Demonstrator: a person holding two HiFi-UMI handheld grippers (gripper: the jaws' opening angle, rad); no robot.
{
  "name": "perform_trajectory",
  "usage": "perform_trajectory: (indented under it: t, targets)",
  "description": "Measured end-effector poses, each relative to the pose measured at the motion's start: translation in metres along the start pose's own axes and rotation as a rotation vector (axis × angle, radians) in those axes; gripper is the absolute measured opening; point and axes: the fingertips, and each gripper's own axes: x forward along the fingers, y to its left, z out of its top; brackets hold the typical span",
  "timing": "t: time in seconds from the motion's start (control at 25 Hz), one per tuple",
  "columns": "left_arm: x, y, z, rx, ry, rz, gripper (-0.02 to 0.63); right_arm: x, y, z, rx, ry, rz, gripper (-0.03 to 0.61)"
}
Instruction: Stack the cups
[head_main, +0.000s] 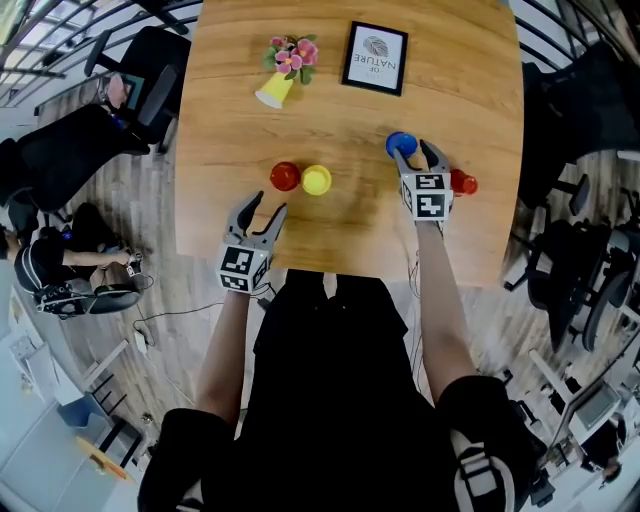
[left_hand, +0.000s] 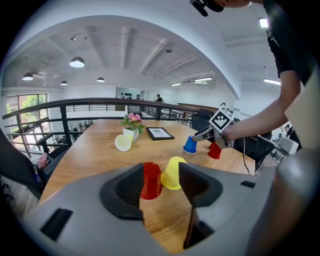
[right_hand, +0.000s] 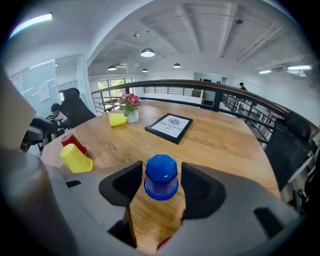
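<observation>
On the wooden table, a framed print near the far edge reads "OF NATURE", the only writing I can make out. Both tools stand with jaws apart: the left tool is empty at the near edge, facing the red cup and yellow cup, while the right tool straddles the upturned blue cup towards the right edge without pressing it. These cups look like thin, light plastic, smooth and tapered, so I'd say they dent easily and could slip; a gentle pinch across the side walls, low near the wider rim, seems safest.
</observation>
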Motion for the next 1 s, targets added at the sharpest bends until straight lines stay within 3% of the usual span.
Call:
perform_trajectory:
  t: [0.52, 1.0]
  targets:
    - [-0.006, 0.005, -0.006, -0.005, -0.009, 0.009, 0.233, 0.000, 0.012, -0.007, -0.023, 0.034, -0.004, 0.213]
    - [-0.014, 0.000, -0.012, -0.006, -0.027, 0.003, 0.233, -0.017, 0.068, -0.019, -0.094, 0.026, 0.080, 0.215]
